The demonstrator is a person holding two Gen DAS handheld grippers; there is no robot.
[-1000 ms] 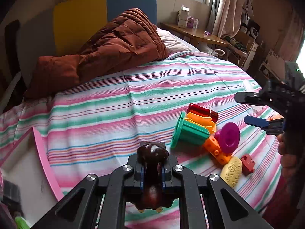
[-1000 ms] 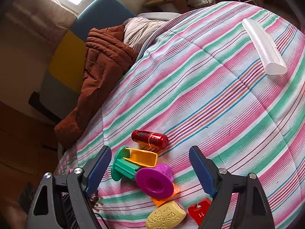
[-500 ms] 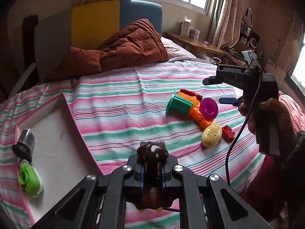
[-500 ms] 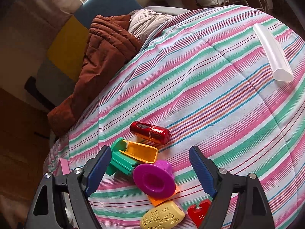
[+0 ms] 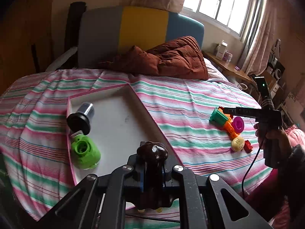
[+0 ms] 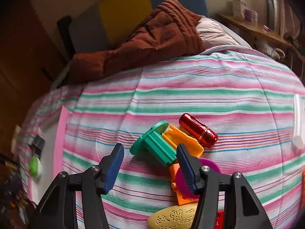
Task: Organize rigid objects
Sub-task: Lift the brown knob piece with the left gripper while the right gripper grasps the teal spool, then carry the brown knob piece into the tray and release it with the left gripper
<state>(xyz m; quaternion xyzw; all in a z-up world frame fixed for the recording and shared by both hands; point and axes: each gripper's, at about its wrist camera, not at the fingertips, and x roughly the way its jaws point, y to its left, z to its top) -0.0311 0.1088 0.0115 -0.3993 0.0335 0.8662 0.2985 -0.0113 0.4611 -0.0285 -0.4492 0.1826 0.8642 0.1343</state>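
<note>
My left gripper (image 5: 152, 173) is shut on a dark brown mushroom-like toy (image 5: 152, 150) and hangs over the near edge of a pink-rimmed white tray (image 5: 150, 112). In the tray lie a black-capped clear cup (image 5: 82, 118) and a green toy (image 5: 85, 152). My right gripper (image 6: 150, 164) is low over a toy pile with its jaws closing. A green flanged piece (image 6: 154, 147) lies between its tips, and the left pad stands off it. Beside the green piece are a yellow-orange piece (image 6: 183, 139), a red capsule (image 6: 198, 131) and a purple disc (image 6: 209, 171), half hidden by the right finger.
An orange block (image 6: 177, 190), a yellow stamped oval (image 6: 173, 217) and a small red block (image 6: 219, 221) lie nearest me in the pile. A brown quilt (image 6: 152, 43) is heaped at the headboard. A white tube (image 6: 298, 122) rests far right on the striped bedspread (image 6: 209, 95).
The left view has swung left, bringing the tray with the cup and green toy into sight. The right gripper rolled, came down onto the pile, and its jaws narrowed around the green piece.
</note>
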